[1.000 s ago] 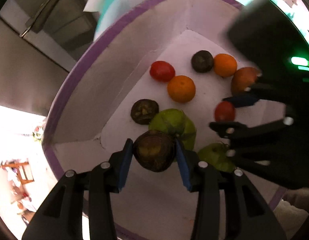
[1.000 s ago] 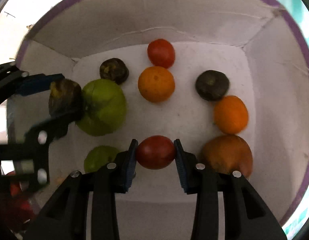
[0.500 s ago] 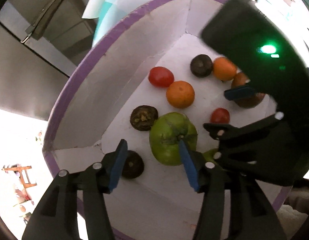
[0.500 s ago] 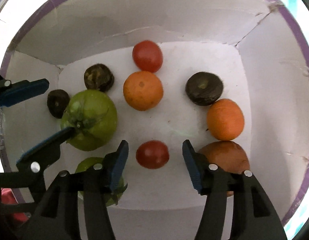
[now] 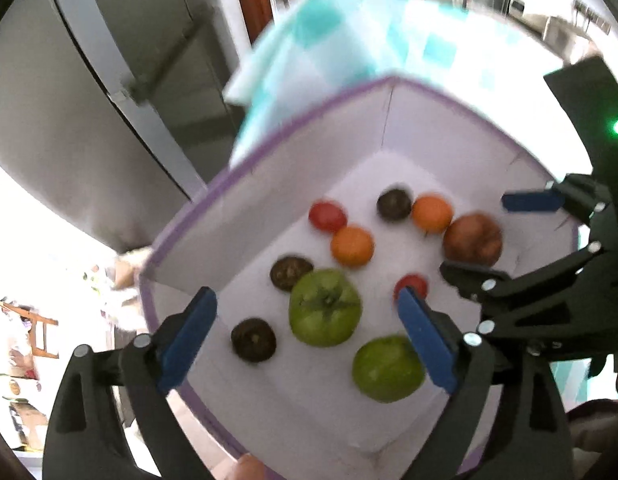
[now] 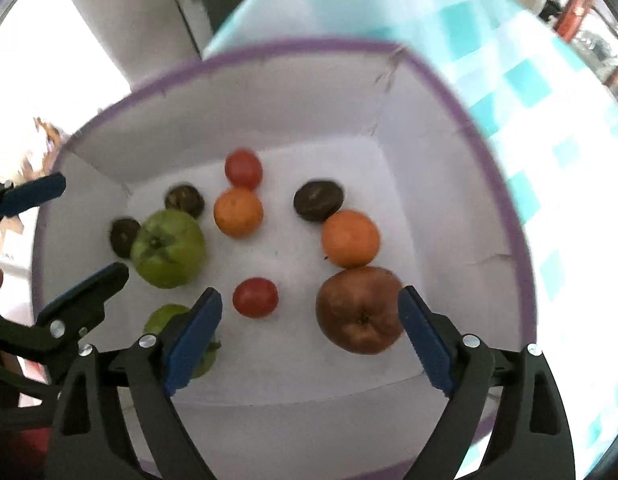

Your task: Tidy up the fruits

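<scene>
A white box with a purple rim [image 5: 269,128] [image 6: 269,46] holds several fruits. My left gripper [image 5: 309,340] is open and empty above its near side, over a dark fruit [image 5: 253,339] and a green fruit [image 5: 324,307]. My right gripper [image 6: 309,336] is open and empty above a small red tomato [image 6: 255,297] and a brown fruit [image 6: 359,309]. Two oranges [image 6: 238,212] [image 6: 350,238], a second red tomato [image 6: 243,168], two more dark fruits [image 6: 318,201] [image 6: 184,200] and a second green fruit [image 5: 387,368] also lie on the box floor.
The box stands on a cloth with teal and white squares [image 6: 529,80]. A grey metal cabinet [image 5: 89,92] with a handle rises to the left of the box. Each gripper shows at the edge of the other's view.
Both grippers opened and let go: the left one dropped the dark fruit, the right one the red tomato. Both have since pulled back up out of the box.
</scene>
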The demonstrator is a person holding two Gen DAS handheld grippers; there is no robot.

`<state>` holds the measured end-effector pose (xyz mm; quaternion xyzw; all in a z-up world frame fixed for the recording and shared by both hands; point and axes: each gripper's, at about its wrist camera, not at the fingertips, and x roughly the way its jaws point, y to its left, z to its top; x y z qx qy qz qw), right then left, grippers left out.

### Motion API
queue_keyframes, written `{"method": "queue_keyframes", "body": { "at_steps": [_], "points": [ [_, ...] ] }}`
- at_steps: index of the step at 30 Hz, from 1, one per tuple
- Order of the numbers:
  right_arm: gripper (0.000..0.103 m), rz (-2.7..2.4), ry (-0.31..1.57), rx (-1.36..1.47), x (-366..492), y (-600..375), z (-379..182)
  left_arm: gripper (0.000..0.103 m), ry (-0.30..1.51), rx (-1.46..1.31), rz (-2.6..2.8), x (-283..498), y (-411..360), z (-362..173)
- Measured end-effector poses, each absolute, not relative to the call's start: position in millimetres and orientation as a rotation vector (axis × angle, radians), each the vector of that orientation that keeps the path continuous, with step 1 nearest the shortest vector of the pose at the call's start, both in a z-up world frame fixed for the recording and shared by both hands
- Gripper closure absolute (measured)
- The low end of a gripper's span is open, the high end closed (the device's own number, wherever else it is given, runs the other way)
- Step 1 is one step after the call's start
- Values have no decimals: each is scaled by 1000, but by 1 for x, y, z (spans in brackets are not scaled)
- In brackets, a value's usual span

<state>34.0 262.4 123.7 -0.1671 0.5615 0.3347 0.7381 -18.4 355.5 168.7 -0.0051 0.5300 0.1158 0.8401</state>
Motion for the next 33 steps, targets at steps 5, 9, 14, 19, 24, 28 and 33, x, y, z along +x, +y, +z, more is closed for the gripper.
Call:
{"method": "queue_keyframes", "body": {
  "at_steps": [5,9,14,19,24,28,33],
  "points": [
    [16,770,1150,-391,26,253,140,2,926,-62,284,-40,337,215],
    [16,799,1112,-429,29,255,144,2,839,-35,397,-50,329,237],
    [16,784,1099,-505,23,268,136,2,994,-54,405,-39,334,215],
    [16,760,1137,-540,22,272,126,2,1166,-175,409,-36,365,175],
    [16,709,1198,-530,31,273,112,2,1211,-206,408,-32,378,160],
    [16,675,1249,-481,40,270,103,2,1256,-183,382,-21,379,147],
    [16,646,1286,-440,50,267,96,2,1312,-156,337,-6,381,131]
  ]
}}
